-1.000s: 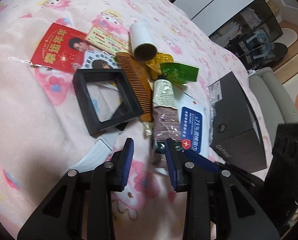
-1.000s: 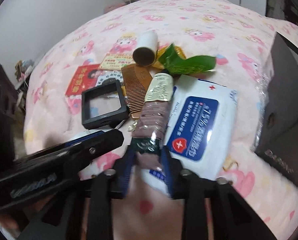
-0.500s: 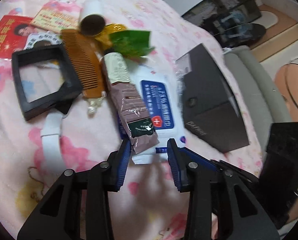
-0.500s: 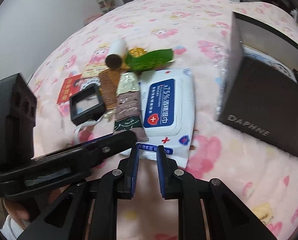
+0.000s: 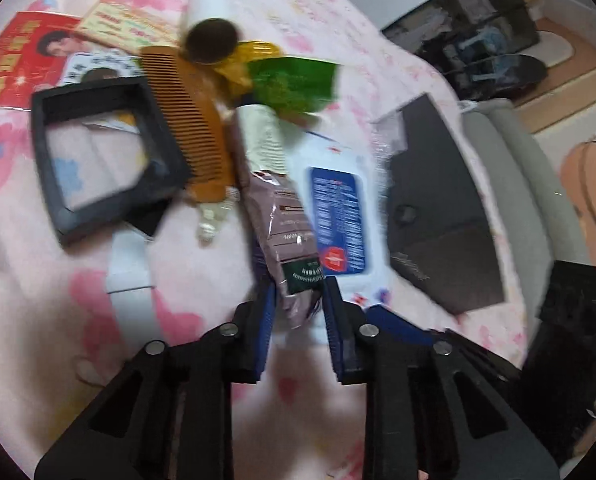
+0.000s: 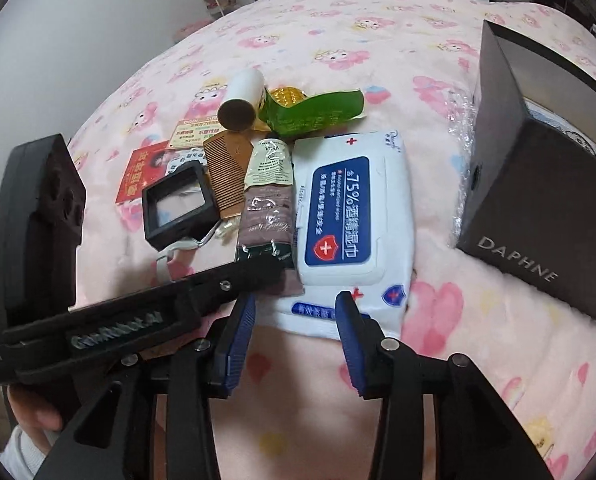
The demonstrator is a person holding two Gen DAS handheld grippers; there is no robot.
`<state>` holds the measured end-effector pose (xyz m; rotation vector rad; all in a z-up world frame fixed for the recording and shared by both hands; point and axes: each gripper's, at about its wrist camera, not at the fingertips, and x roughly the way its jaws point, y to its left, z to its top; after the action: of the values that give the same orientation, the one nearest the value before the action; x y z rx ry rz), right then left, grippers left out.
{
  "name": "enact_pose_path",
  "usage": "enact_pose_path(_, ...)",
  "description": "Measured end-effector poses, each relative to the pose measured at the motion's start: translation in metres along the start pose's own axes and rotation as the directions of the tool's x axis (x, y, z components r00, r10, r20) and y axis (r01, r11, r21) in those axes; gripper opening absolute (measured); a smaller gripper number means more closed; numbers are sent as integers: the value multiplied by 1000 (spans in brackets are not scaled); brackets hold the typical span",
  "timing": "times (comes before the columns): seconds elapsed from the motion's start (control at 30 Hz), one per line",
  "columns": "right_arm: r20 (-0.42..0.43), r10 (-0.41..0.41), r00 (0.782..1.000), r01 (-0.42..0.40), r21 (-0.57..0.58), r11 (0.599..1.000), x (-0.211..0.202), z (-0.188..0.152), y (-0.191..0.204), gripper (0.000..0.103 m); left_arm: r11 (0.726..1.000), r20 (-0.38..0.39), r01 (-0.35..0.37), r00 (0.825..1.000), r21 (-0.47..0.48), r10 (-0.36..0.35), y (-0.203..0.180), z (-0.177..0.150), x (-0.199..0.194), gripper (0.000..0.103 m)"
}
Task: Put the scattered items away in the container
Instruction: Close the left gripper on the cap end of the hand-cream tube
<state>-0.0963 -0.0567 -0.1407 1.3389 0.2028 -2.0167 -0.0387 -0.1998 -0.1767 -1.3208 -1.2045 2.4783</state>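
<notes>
On the pink patterned bed [image 6: 437, 40] the scattered items lie in a loose heap: a brown sachet [image 5: 286, 236] beside a white pack of wipes [image 6: 353, 216] with a blue label, an orange comb [image 5: 194, 120] to the left of them, a black square frame [image 5: 102, 152] further left, a white tube [image 6: 244, 98] at the far end, and a green wrapper [image 6: 317, 114] to its right. The dark Daphne box [image 6: 537, 208], the container, stands well to the right of the heap. The left tongs [image 5: 298, 320] straddle the near end of the brown sachet, their blue pads just either side of it; the left view is blurred, so whether they actually pinch it cannot be told. The right tongs [image 6: 294, 328] hang open over the bed at the near edge of the pack of wipes, gripping nothing.
</notes>
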Motion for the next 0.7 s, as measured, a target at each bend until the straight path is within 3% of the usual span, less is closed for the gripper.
enact_pose_path(0.1, -4, -42, 999, 42, 7, 999, -12, -6, -10, 38, 998, -10, 28, 1000, 59, -28, -13, -5, 0, 20)
enact_pose_path(0.2, 17, -50, 999, 49, 42, 998, -29, -11, -24, 38, 988, -69, 121, 991, 100, -114, -26, -12, 5, 13)
enact_pose_path(0.4, 39, -37, 999, 35, 38, 999, -44, -16, -31, 38, 986, -26, 29, 999, 165, -25, -38, -21, 0, 26)
enact_pose_path(0.5, 37, 7, 999, -9, 48, 999, -41, -15, -28, 38, 995, 14, 35, 999, 95, -36, -18, -14, -11, 29)
enact_pose_path(0.6, 37, 8, 999, -9, 11, 1000, -35, -11, -15, 38, 1000, 96, -29, 995, -12, 30, 4, -5, -19, 29)
enact_pose_path(0.7, 44, -4, 999, 7, -69, 998, -25, -3, 2, 42, 995, 114, 3, 993, -102, 9, 24, 0, -23, 29)
